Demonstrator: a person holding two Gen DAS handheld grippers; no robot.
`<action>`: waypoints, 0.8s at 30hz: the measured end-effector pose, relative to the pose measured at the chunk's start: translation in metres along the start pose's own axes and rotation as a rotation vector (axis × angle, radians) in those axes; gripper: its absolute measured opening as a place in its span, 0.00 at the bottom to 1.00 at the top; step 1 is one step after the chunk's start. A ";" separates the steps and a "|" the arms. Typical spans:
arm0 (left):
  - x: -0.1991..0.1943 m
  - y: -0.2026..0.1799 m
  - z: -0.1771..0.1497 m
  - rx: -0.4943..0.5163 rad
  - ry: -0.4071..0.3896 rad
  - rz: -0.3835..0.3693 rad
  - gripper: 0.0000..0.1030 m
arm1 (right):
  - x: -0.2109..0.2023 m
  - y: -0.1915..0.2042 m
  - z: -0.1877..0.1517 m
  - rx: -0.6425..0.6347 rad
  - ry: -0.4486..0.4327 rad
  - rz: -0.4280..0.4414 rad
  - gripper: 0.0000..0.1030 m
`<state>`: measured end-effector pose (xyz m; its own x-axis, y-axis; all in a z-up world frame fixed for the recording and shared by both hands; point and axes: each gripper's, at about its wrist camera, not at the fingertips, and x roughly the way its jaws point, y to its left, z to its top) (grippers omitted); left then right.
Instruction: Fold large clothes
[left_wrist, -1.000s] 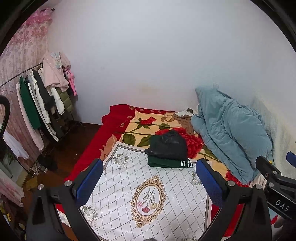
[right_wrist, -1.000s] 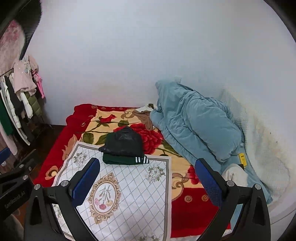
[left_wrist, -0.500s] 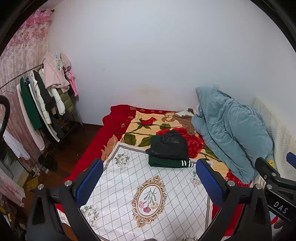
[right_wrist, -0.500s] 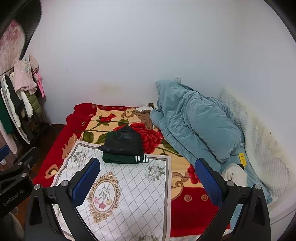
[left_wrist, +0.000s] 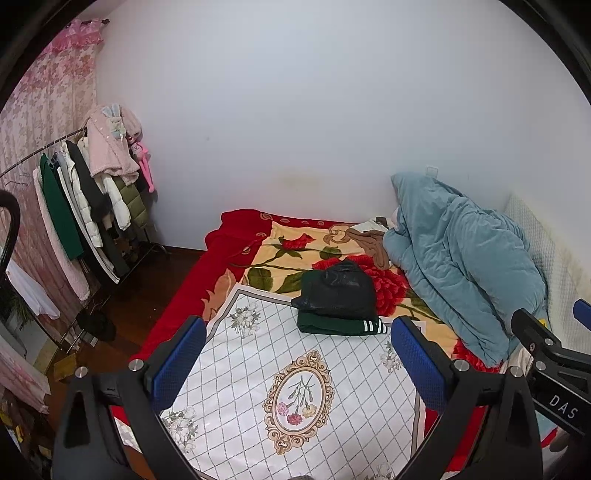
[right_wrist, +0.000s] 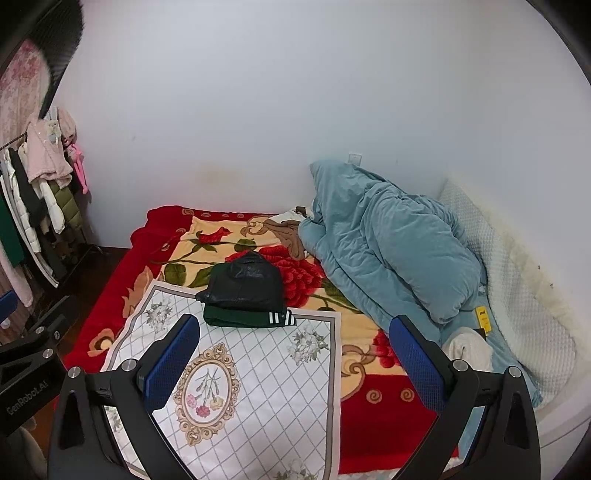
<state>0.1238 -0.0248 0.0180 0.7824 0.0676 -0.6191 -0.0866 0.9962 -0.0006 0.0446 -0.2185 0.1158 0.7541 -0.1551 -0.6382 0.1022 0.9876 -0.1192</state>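
Clothes, folded and stacked, lie at 12 o'clock on the mat; left gripper and right gripper hover released, empty.

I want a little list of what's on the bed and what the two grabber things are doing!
place: bed against a white wall
top cover: white checked cloth with a flower oval, lying on a red rose blanket
folded pile: black garment stacked on a green garment with white stripes
beside the pile: crumpled blue quilt
off the bed: clothes rack with hanging coats
left gripper: open, holding nothing, above the cloth
right gripper: open, holding nothing
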 end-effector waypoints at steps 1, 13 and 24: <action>0.000 0.000 0.000 0.000 0.001 0.000 0.99 | 0.000 0.000 0.000 -0.003 0.002 -0.002 1.00; 0.003 0.004 0.003 -0.001 0.006 0.003 0.99 | 0.005 0.001 0.002 -0.009 0.005 -0.006 1.00; 0.007 0.005 0.004 -0.003 0.006 0.006 0.99 | 0.010 0.000 0.002 -0.009 0.010 -0.005 1.00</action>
<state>0.1315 -0.0192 0.0168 0.7780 0.0732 -0.6240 -0.0933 0.9956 0.0004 0.0534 -0.2195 0.1115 0.7471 -0.1599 -0.6452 0.0995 0.9866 -0.1292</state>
